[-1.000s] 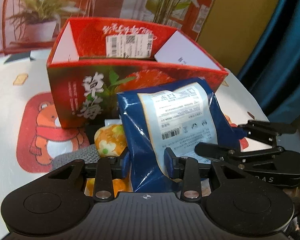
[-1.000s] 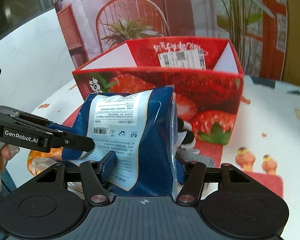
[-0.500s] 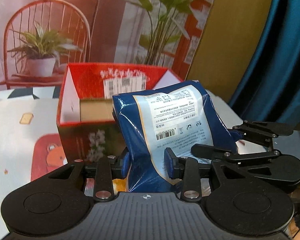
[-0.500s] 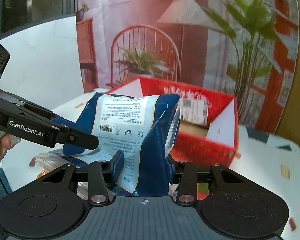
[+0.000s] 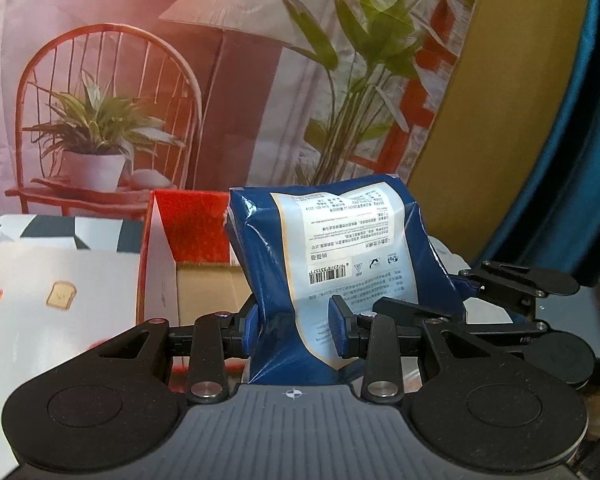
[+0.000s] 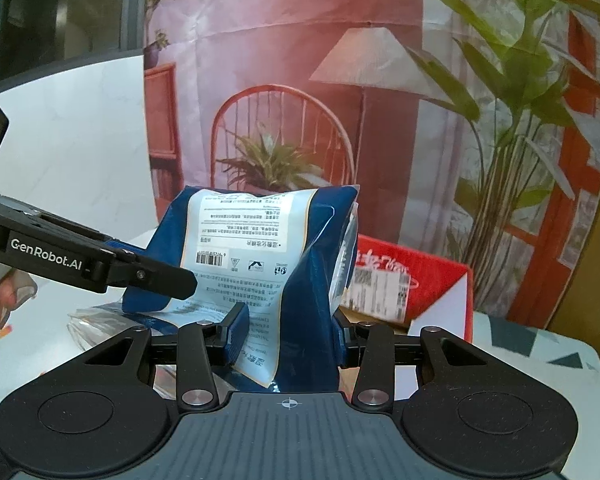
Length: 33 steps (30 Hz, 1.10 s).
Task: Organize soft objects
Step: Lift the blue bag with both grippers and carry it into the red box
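Blue packet held by both our grippers

Our left gripper [image 5: 294, 326] and right gripper [image 6: 288, 334] each clamp the blue packet [image 5: 340, 264], raised above the open red strawberry box [image 6: 420, 280].

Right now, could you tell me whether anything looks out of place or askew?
Only the blue bag: both tongs, left and right, pinch it in mid-air, creased and tilted, label upside down, above the red box.

Printed backdrop [image 5: 228, 80], teal curtain [image 5: 572, 160], patterned tablecloth [image 5: 40, 288]
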Tool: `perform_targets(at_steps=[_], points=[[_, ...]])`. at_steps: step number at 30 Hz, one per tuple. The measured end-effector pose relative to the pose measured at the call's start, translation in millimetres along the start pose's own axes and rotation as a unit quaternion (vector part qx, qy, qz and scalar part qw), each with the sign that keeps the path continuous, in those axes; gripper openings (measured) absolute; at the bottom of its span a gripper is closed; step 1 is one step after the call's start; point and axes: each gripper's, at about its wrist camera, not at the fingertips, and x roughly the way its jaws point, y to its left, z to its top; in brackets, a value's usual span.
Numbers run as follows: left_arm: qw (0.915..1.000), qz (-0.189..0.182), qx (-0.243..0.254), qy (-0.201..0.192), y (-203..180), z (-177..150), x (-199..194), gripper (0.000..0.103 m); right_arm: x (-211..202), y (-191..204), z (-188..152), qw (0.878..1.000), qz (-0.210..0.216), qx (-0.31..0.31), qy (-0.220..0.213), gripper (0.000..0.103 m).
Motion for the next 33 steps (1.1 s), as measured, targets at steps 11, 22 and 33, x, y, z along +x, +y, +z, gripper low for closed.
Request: perform_targets(at_steps=[11, 22, 33], points=[[0.9991, 0.010, -0.026, 0.032, 28, 18, 61, 0.038, 64, -23, 6, 1.000, -0.012, 0.002, 0.022, 0.039], [0.9968, 0.018, -0.029, 0.072, 37, 18, 107, 0.038, 114, -37, -3, 0.997, -0.024, 0.010, 0.070, 0.039], [0.9952, 0.035, -0.015, 0.090, 35, 19, 126, 0.038, 132, -38, -3, 0.993, -0.041, 0.017, 0.108, 0.038]])
